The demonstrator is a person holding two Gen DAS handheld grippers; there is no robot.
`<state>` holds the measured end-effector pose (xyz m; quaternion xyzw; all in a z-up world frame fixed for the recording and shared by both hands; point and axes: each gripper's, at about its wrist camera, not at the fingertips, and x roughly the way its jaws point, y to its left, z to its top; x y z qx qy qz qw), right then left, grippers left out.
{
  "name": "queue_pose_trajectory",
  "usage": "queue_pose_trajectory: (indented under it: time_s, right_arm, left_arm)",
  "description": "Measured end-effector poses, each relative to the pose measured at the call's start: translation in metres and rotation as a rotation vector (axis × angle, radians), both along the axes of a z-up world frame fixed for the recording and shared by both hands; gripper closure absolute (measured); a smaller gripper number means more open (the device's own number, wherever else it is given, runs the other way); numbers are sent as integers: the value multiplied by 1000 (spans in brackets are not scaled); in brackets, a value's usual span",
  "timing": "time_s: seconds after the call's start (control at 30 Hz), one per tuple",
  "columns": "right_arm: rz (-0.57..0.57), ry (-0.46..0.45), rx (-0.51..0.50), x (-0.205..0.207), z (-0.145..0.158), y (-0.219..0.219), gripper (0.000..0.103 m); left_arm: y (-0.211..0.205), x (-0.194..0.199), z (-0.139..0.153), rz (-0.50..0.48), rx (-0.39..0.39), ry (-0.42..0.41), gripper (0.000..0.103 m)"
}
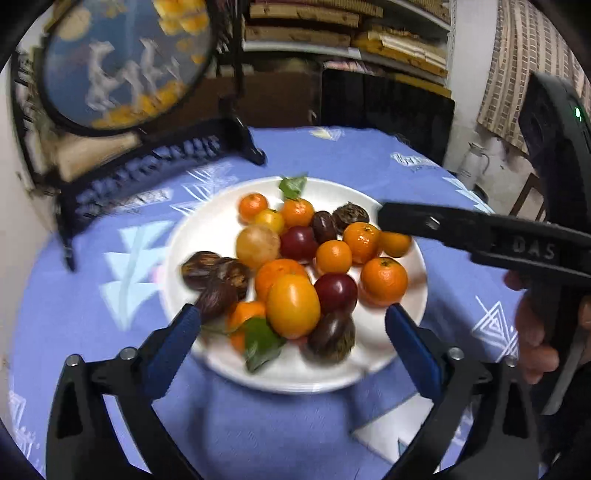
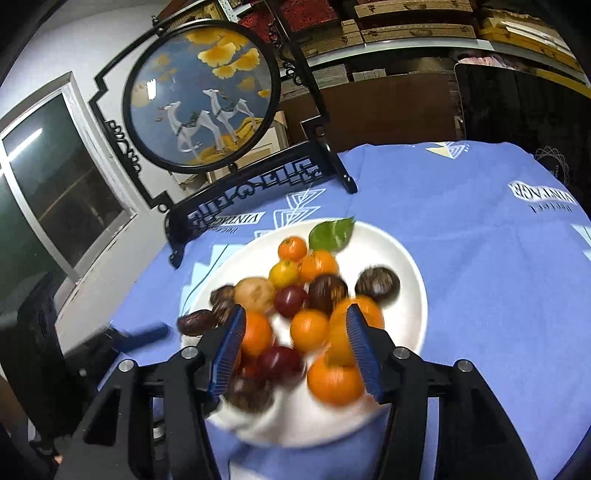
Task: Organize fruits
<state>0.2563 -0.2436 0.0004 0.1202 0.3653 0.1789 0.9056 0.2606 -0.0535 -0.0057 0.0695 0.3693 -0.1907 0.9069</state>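
A white plate [image 1: 207, 229] on the blue tablecloth holds a heap of fruit: small oranges [image 1: 384, 280], dark red plums [image 1: 335, 291], brown wrinkled fruits [image 1: 201, 269], a yellow-orange oval fruit [image 1: 293, 305] and green leaves [image 1: 293, 186]. My left gripper [image 1: 293, 314] is open and empty, above the plate's near edge. My right gripper [image 2: 295, 314] is open and empty, low over the plate [image 2: 410, 266], its pads either side of an orange [image 2: 309, 329] and a plum [image 2: 279, 363]. Its arm also shows in the left wrist view [image 1: 461, 225], over the plate's right side.
A round framed deer picture on a black ornate stand [image 2: 201, 96] stands at the table's back left, close behind the plate. Shelves of wooden boxes [image 1: 347, 33] lie beyond the table. A window [image 2: 55, 177] is on the left wall. Blue cloth [image 2: 480, 221] stretches right of the plate.
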Motion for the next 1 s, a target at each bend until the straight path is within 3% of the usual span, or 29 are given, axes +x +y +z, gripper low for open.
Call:
queue_pose_trajectory:
  time_s: [0.07,0.17,0.37,0.47,0.57,0.67,1.0]
  right_arm:
    - [5,-2,3,-27,0,-5,29]
    - [10,-22,-19,-78,-1,-12,18]
    - [-24,-92,-92,-180,7,-18,7]
    - [-42,-142,-128,-223,18,-14,4]
    - [-38,-171,-121,-258,30,-11,4]
    - [-60,-165,-105,-286,39,-13,4]
    - [-176,-145,-111,-332,45,-31,4]
  left_arm:
    - [6,-17,0,-8,5,19,5]
    - [23,-50,-5,9,-4,77,5]
    - [62,-120,1,129,-55,75,5]
    - [73,-161,22,185,-51,12,5]
    - [79,-199,42,178,-91,-40,5]
    - [78,-229,54,196,-64,-84,5]
    - [81,-292,76,233,-24,-164,5]
